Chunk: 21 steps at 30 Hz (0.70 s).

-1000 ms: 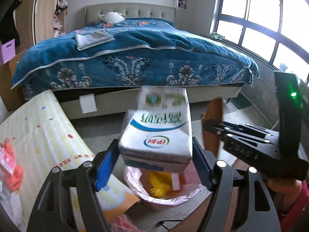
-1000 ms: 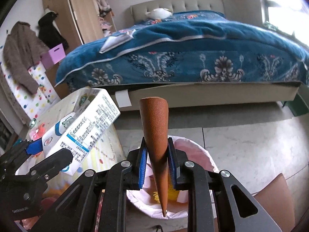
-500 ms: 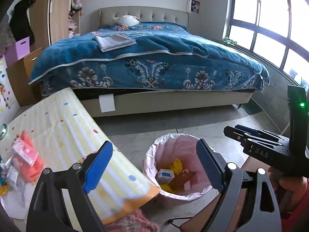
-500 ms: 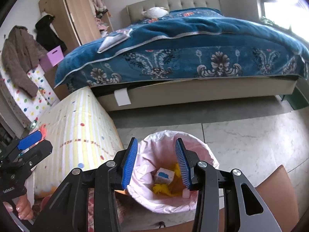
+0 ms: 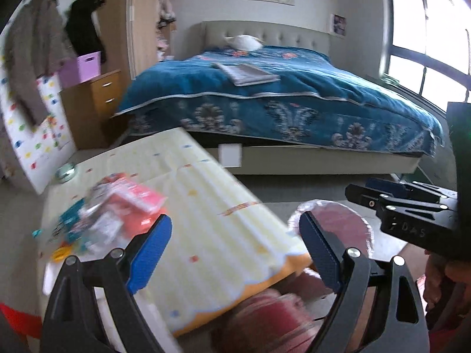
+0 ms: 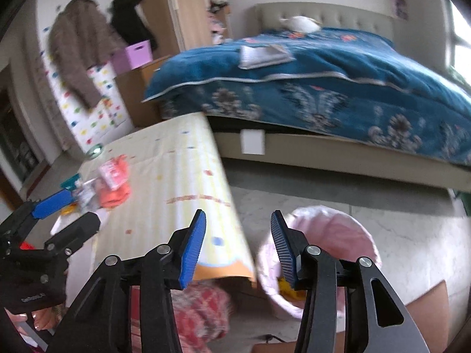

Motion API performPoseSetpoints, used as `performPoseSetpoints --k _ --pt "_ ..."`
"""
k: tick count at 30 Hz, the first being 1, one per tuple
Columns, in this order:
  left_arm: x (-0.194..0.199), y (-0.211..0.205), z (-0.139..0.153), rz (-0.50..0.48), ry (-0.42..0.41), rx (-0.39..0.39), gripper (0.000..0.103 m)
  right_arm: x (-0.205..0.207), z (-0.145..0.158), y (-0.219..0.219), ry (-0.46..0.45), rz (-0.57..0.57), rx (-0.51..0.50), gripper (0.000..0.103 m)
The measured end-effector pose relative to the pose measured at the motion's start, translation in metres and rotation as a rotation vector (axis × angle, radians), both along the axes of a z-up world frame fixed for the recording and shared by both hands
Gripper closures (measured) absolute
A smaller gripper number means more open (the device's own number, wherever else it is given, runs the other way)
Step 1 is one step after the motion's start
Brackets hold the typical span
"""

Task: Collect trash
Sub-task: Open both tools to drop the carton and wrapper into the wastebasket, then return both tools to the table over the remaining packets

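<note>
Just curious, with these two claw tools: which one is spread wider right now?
The left gripper: its blue pads stand far apart, empty. The right gripper shows a narrower gap, its jaws opening, also empty.

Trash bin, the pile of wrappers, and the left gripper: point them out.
Trash bin (image 6: 347, 223): right wrist view, pink liner's far rim.
Pile of wrappers (image 5: 117, 214): left wrist view, red packet.
Left gripper (image 5: 235, 250): left wrist view, between fingertips.

Daylight glares through the window (image 5: 424, 38); motion blur smears both views; fisheye edges bend and darken.
</note>
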<state>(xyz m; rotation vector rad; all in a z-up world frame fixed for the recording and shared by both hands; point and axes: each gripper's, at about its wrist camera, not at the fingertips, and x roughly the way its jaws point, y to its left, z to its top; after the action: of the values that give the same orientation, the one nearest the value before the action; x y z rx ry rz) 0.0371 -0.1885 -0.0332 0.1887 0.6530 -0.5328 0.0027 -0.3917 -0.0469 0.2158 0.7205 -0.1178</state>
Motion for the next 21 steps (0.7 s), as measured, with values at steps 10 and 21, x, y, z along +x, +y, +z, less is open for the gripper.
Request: performPoseSetpoints --k 10,21 --pt "0.016 0.097 0.003 0.196 0.014 -0.021 0.016 0.036 0.016 0.087 -0.004 0.182 -0.049 0.046" --pt "0.058 0.185 -0.013 0.384 0.058 -0.039 0.018 0.074 0.018 0.143 0.000 0.291 -0.071 0.041"
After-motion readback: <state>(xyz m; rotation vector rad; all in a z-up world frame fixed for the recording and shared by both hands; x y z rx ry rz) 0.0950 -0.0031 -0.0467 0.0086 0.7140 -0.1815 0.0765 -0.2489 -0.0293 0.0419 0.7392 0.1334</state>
